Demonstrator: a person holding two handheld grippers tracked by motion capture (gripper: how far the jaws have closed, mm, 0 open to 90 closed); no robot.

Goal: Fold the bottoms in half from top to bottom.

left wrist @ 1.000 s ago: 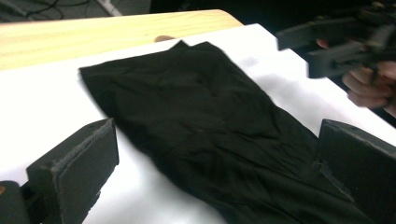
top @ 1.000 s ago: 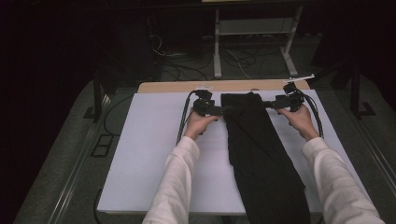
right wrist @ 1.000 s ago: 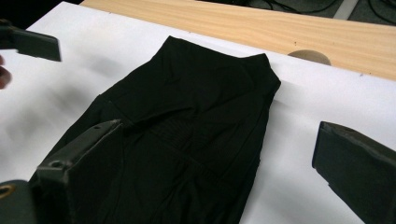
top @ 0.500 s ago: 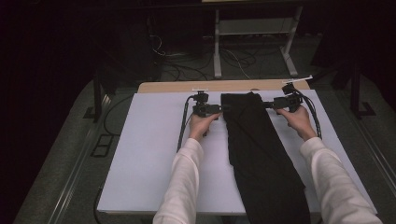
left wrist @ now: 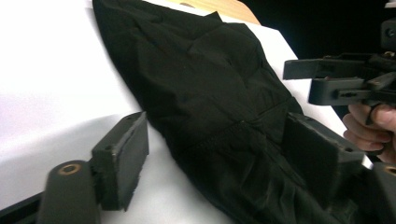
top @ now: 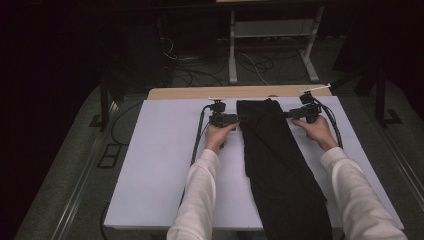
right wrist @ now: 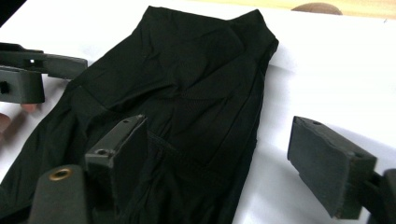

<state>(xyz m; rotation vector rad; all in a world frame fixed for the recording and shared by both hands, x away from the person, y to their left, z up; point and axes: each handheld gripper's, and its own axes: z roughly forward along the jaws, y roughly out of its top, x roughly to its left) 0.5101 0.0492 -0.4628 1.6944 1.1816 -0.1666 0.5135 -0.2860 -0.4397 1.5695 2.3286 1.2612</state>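
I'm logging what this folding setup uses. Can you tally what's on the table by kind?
Black garment: 1
White table cover: 1
Handheld grippers: 2, the left gripper and the right gripper, one at each side edge of the garment
Total: 4

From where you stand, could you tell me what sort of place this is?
Probably a dim lab or recording workspace: a white-covered table, loose cables on the floor beyond, and a metal stand behind.
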